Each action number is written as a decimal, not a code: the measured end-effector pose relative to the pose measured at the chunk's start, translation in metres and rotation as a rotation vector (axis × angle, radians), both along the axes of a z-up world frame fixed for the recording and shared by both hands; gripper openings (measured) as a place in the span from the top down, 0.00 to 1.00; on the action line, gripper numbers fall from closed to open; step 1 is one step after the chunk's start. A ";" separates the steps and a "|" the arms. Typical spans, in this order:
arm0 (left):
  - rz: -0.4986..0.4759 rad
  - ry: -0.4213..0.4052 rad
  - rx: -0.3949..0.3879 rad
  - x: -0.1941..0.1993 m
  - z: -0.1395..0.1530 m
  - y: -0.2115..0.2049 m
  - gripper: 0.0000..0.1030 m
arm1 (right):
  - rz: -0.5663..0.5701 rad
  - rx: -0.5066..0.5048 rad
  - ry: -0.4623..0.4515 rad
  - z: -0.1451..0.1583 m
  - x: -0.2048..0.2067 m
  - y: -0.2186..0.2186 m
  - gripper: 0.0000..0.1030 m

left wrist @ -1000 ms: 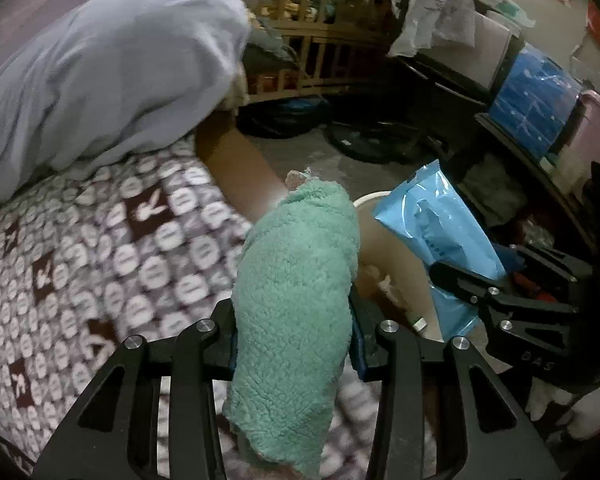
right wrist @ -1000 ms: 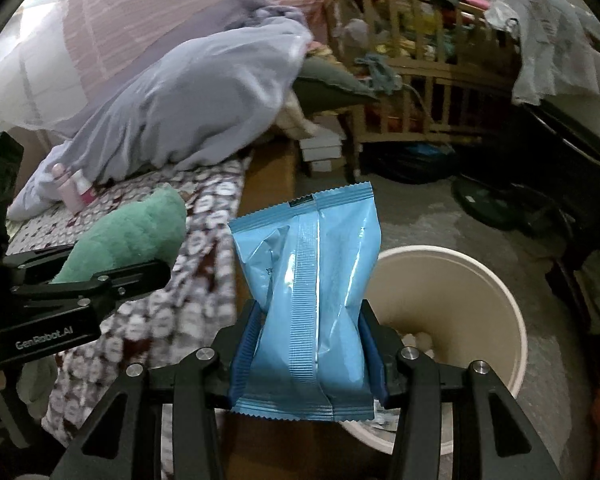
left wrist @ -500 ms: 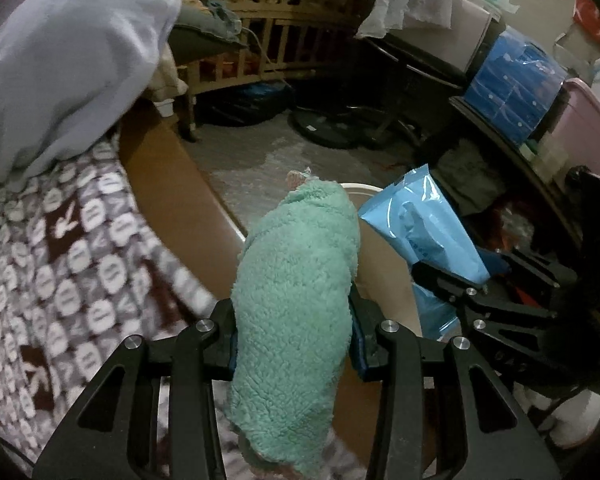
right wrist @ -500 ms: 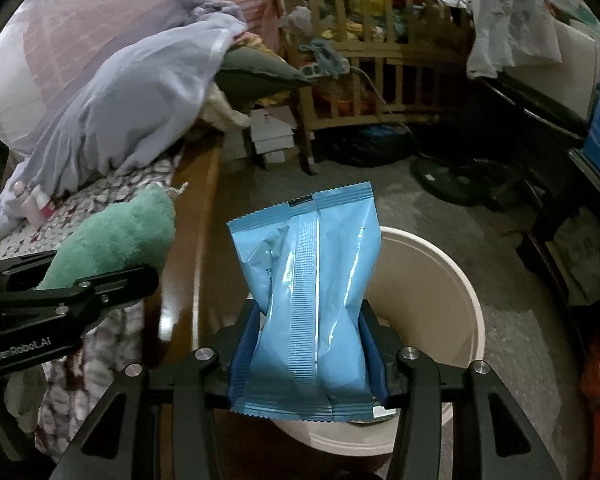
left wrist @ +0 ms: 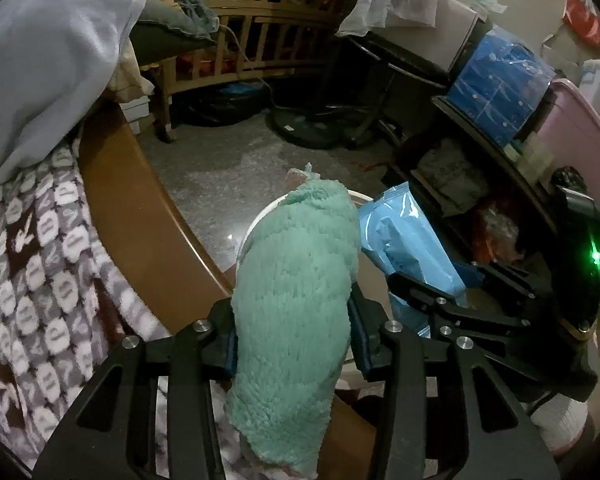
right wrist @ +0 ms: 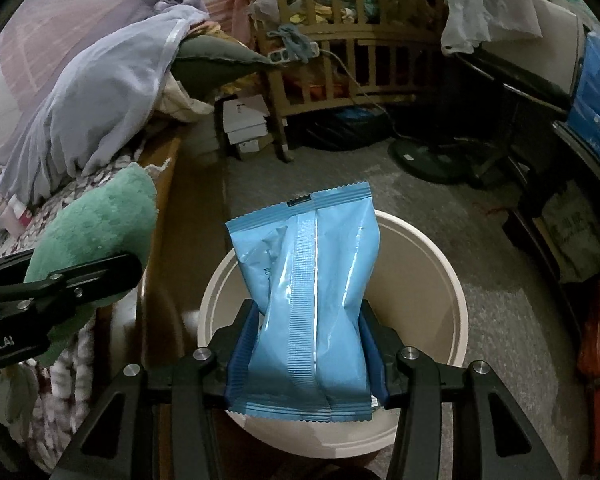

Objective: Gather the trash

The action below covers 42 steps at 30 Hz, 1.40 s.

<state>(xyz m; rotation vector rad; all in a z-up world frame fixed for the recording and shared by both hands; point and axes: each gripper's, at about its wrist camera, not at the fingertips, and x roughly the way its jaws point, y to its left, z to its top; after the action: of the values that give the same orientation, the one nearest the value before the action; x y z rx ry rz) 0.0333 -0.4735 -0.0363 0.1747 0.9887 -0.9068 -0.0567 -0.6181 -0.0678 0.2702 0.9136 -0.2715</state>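
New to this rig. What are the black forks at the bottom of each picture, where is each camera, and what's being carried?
No robot arm here: a person carries a handheld two-finger gripper in each hand, and each has a fisheye camera looking along its fingers. The black forks are those fingers.

The left wrist view shows the left gripper. A fluffy green cloth sits between its jaws, which have just been opening slightly.

The right wrist view shows the right gripper, jaws closed on a light blue sealed packet.

Each gripper also shows at the edge of the other's picture. Below them stands a cream bin on the floor, beside a bed with a patterned blanket.
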 end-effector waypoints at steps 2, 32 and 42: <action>0.003 -0.003 0.000 0.000 -0.001 0.000 0.58 | -0.005 0.000 0.004 -0.001 0.001 -0.001 0.55; 0.107 -0.049 -0.018 0.003 0.008 0.014 0.38 | -0.057 0.003 -0.012 -0.001 0.002 -0.003 0.35; 0.177 -0.153 -0.048 -0.012 0.031 0.049 0.38 | -0.047 -0.088 -0.098 0.033 -0.006 0.021 0.35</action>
<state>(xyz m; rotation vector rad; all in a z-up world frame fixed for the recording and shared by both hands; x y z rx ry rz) 0.0211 -0.4250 -0.0051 0.1124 0.8256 -0.7424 -0.0629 -0.5971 -0.0352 0.2212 0.7974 -0.3380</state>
